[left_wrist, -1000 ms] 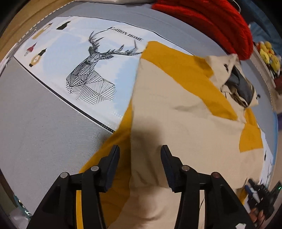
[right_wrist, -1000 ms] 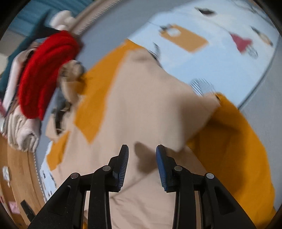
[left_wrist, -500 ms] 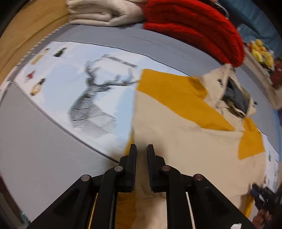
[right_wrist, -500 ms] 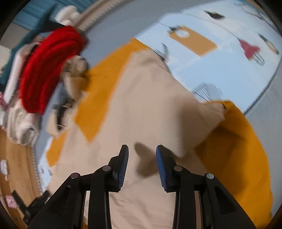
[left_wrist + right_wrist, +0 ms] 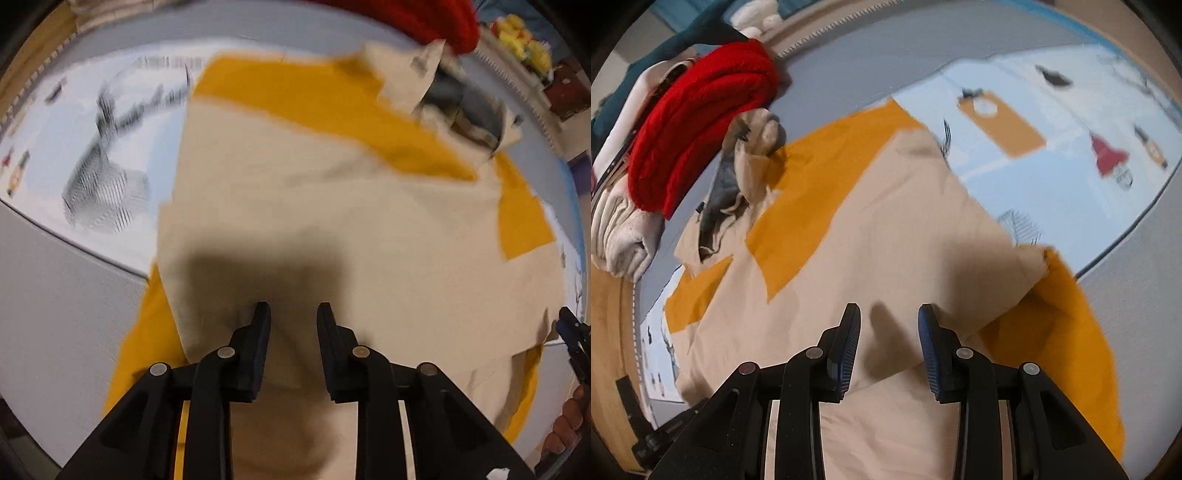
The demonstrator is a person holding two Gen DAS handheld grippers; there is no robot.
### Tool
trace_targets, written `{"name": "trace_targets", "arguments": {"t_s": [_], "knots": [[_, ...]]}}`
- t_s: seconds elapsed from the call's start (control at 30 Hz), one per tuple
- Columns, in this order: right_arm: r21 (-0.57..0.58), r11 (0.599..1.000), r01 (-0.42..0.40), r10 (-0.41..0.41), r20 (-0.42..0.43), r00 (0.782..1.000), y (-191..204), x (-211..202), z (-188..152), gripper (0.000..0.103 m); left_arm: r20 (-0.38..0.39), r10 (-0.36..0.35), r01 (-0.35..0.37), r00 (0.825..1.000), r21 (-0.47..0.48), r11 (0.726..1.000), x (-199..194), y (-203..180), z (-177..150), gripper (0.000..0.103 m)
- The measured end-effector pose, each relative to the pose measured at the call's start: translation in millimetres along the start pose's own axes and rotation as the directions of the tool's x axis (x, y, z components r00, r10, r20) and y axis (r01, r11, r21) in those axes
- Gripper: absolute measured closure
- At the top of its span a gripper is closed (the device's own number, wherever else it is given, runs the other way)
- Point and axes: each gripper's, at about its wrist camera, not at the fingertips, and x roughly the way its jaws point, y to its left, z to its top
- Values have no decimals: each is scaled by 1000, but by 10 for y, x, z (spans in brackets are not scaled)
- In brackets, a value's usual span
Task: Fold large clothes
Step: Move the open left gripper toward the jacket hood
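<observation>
Both hand-held grippers pointed steeply down at the beige-and-mustard garment (image 5: 332, 206), spread flat over a printed sheet (image 5: 1052, 155). The left hand-held gripper (image 5: 293, 314) had just been opening, fabric between its parted jaws, pads not pressing. The right hand-held gripper (image 5: 888, 317) stood part-open, empty.

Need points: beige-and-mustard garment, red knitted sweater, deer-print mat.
beige-and-mustard garment (image 5: 332, 206), left wrist view, on the beige middle panel.
red knitted sweater (image 5: 701, 122), right wrist view, on the folded knit's top.
pale blue deer-print mat (image 5: 103, 192), left wrist view, on the blurred deer drawing.
</observation>
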Motion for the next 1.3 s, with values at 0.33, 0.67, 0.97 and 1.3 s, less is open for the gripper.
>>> {"name": "trace_targets", "arguments": {"t_s": [0.33, 0.67, 0.97, 1.3], "knots": [[-311, 950, 17, 81, 300, 950, 417, -961, 124, 69, 387, 8, -59, 922, 120, 991, -785, -199, 148, 60], [-356, 929, 98, 77, 445, 892, 280, -1485, 137, 69, 491, 13, -106, 871, 163, 981, -1040, -351, 380, 55], [-317, 940, 124, -6, 348, 938, -12, -1266, 307, 69, 329, -37, -25, 944, 183, 983, -276, -985, 1796, 66], [-203, 971, 126, -65, 283, 957, -299, -968, 493, 91, 162, -129, 104, 978, 151, 983, 642, -1386, 3000, 66]]}}
